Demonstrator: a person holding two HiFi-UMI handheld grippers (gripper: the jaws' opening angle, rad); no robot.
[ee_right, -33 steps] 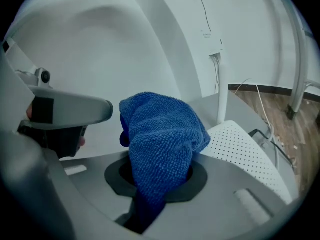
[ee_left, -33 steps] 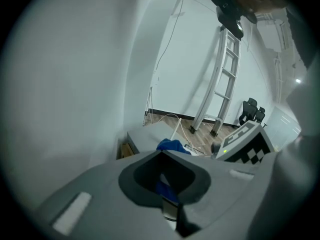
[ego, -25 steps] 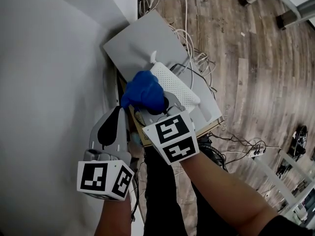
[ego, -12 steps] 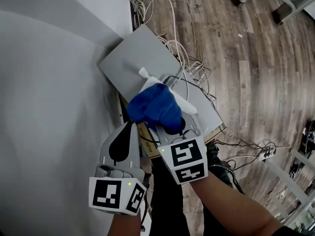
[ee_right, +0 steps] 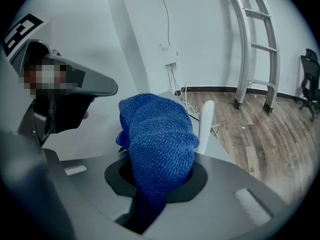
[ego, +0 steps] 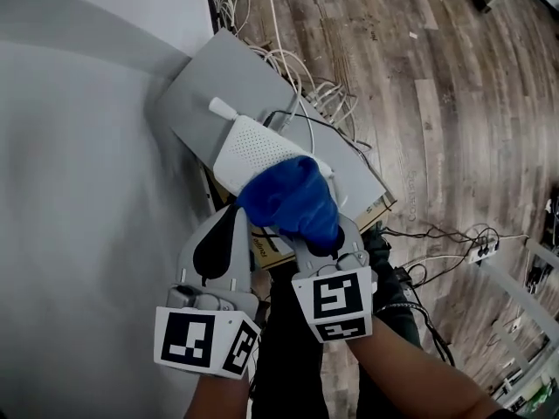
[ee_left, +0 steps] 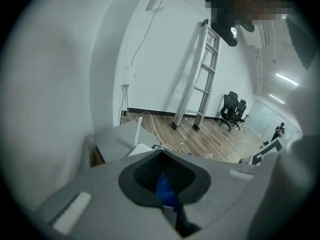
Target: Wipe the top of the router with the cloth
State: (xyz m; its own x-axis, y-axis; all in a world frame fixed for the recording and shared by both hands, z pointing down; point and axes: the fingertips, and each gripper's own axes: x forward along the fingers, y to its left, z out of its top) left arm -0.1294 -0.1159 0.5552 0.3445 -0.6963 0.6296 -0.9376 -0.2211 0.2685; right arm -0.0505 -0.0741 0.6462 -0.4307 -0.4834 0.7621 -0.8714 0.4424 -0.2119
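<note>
Cloth [ego: 293,201], blue, is clamped in my right tongs [ego: 313,232], pressed on the lower end of the white router [ego: 253,151] mid-frame; my left tongs [ego: 234,214], closed and empty, hover lower left.

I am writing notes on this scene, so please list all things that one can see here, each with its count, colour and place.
router: one, white, on the grey case, one antenna showing
cloth: one, blue, bunched over the router's near end
case: one, grey, flat, beside the wall
cardboard box: one, brown, under the case
cables: many, mostly white, on the floor beside the case
wall: one, white, at the left
floor: brown-grey wood
ladder: one, silver, leaning on the far wall
office chairs: at least two, black, far across the room
left gripper: one, grey, shut and empty, left of the cloth
right gripper: one, grey, shut on the cloth
</note>
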